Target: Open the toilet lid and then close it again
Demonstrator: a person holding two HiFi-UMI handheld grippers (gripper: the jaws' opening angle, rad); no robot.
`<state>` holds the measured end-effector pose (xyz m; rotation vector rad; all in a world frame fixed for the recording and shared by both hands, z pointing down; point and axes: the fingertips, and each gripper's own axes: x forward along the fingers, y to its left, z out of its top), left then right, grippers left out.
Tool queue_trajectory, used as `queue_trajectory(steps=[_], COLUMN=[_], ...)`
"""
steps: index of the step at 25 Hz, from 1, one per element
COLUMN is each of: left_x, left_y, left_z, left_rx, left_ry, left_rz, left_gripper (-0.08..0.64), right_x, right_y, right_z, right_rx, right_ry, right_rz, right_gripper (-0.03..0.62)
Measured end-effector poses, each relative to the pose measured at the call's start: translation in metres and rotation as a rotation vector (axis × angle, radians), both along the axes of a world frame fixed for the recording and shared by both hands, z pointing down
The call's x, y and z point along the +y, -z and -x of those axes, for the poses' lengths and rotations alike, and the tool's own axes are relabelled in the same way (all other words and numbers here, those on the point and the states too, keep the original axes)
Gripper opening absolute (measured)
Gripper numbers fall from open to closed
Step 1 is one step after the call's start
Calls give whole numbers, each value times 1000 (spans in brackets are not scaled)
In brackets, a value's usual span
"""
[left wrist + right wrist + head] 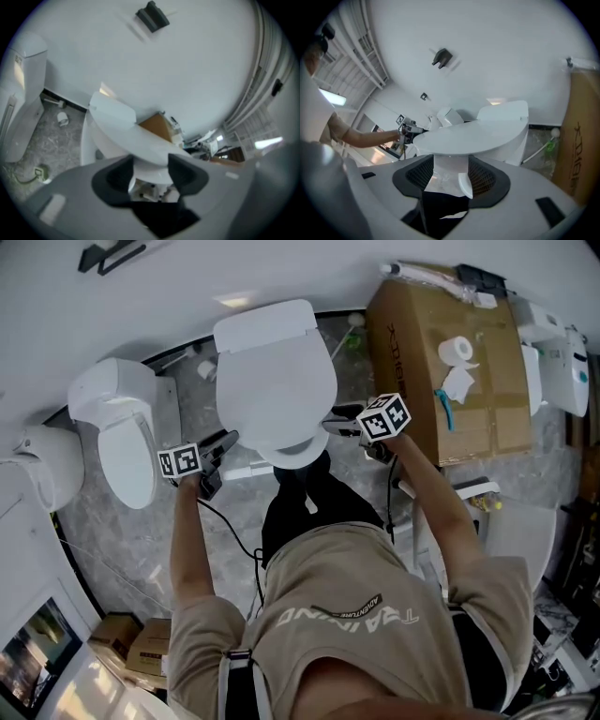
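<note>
One toilet lid (277,381) is what I have in front of me. It is white and lies down over the bowl at the middle of the head view, with the cistern (264,326) behind it against the wall. I cannot tell whether its front edge is lifted at all.

My left gripper (221,451) sits just beside the lid's left front. Its fingers are spread apart and grip nothing, and the lid's rim shows beyond the gap. My right gripper (336,421) is at the lid's right edge, fingers also wide and empty, with the front of the bowl showing between them. Whether either one touches the rim, I cannot say.

Further out, a second toilet (127,432) stands to the left on the grey marbled floor (187,409). To the right is a cardboard box (469,381) with a toilet paper roll (457,350) on top.
</note>
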<state>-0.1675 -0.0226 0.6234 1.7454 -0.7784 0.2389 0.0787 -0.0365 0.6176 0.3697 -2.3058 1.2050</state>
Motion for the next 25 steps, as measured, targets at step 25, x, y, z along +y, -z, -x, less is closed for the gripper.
queue_trajectory(steps=[25], left_x=[-26], left_y=[32], left_z=[1], left_rx=[72], left_ry=[-108], left_rz=[-239], left_gripper=[296], right_x=[-45], right_y=[23], right_z=[2], right_rx=[35], right_ry=[-92], right_rz=[-3], right_gripper=[204])
